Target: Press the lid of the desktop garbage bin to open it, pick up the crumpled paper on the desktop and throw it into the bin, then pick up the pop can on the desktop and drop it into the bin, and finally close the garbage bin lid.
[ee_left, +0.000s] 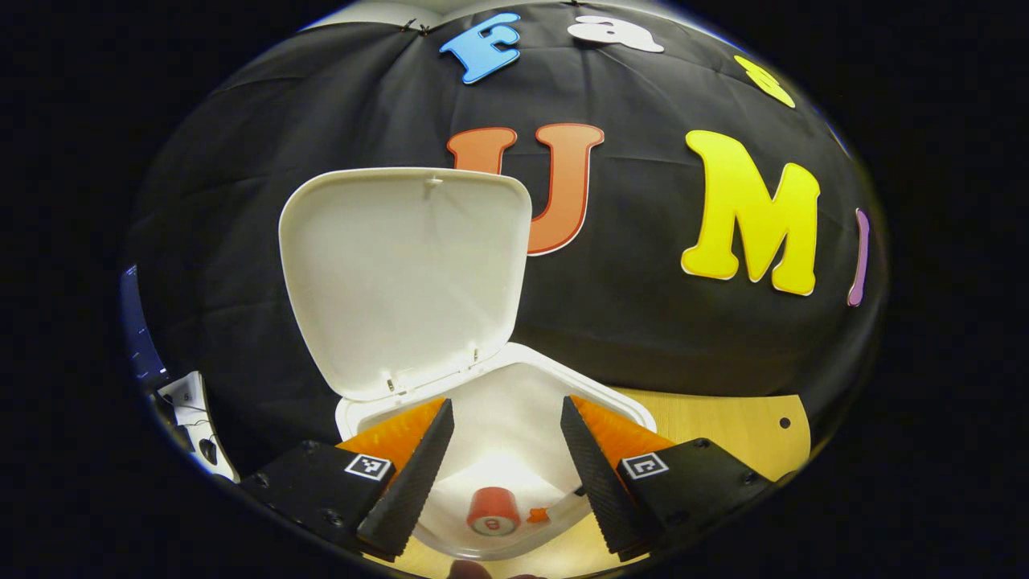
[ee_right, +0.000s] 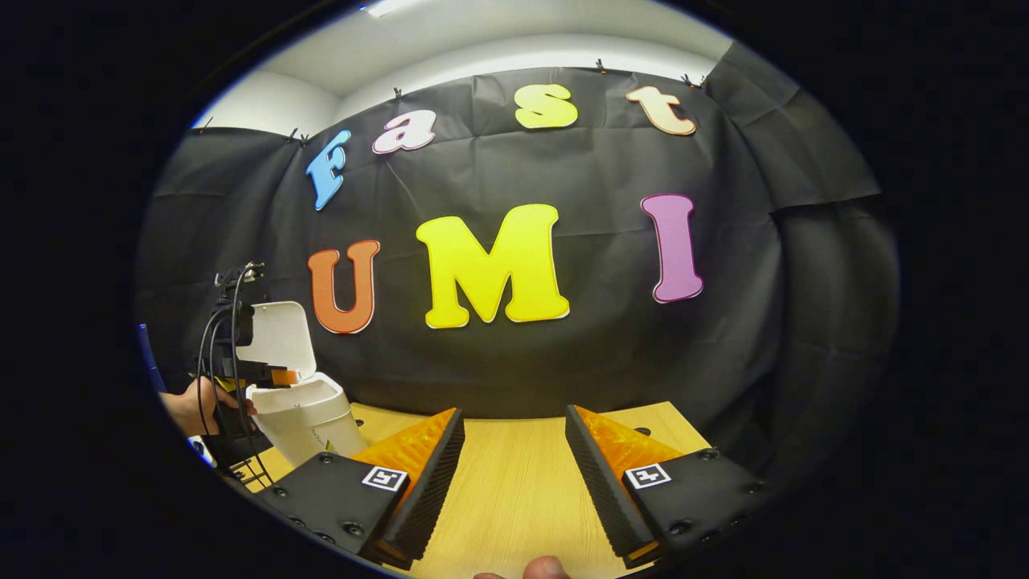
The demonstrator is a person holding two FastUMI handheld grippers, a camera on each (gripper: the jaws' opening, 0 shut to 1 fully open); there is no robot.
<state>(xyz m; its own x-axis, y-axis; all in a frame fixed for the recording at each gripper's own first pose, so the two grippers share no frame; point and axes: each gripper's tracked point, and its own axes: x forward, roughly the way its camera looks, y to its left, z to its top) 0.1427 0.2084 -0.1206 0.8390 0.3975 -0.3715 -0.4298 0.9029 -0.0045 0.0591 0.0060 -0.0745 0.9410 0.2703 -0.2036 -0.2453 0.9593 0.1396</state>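
In the left gripper view, the left gripper [ee_left: 504, 470] hangs right over the mouth of the garbage bin [ee_left: 530, 362] with its jaws spread wide and nothing between them. Down inside the bin, seen between the fingers, the pop can [ee_left: 493, 511] lies on the white floor with one end turned up toward the camera; a small orange scrap sits just beside it, and I cannot tell what that is. The crumpled paper cannot be made out there. Behind the opening the lid [ee_left: 402, 273] stands upright on its rear hinge, inner face toward the gripper. Judging by how things lie, closing the lid is what remains. It looks like thin, stiff, light plastic with a smooth, likely slippery face, so a push on its upper edge, far from the hinge, should tip it forward more surely than a pinch; the bin itself looks light and could slide on the counter [ee_left: 723, 426] if shoved hard. In the right gripper view, the right gripper [ee_right: 514, 474] is likewise wide and empty above bare wood, well apart from the bin, and farther off a hand [ee_right: 191, 406] holds the left gripper at the bin's rim.
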